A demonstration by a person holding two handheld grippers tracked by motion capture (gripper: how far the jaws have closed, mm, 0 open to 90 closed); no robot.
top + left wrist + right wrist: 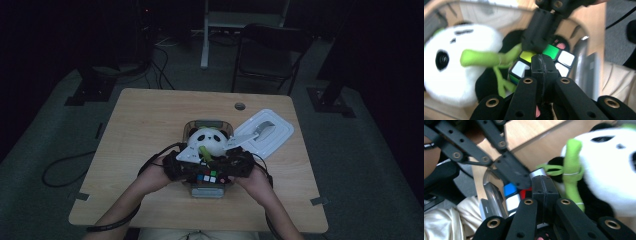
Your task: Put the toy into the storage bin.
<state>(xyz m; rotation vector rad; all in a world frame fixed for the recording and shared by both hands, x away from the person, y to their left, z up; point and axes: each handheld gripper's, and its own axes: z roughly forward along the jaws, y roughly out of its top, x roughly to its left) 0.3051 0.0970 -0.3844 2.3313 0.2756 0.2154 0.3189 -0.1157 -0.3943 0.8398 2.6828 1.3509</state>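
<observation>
1. The left tool (543,62) had its jaws pressed together, empty, just above the puzzle cube (544,63).
2. The right tool (544,185) was likewise closed on nothing.
3. The cube lay in a clear box (192,129) on the tabletop (145,125), beside a plush panda (210,141).

Light wooden table (145,130) with a clear container (207,125) and white lid (272,135).

The plush panda (461,72) is blurred and cut by the left edge in the left gripper view; both closed grippers cover much of the puzzle cube (564,58), its lower faces hidden
</observation>
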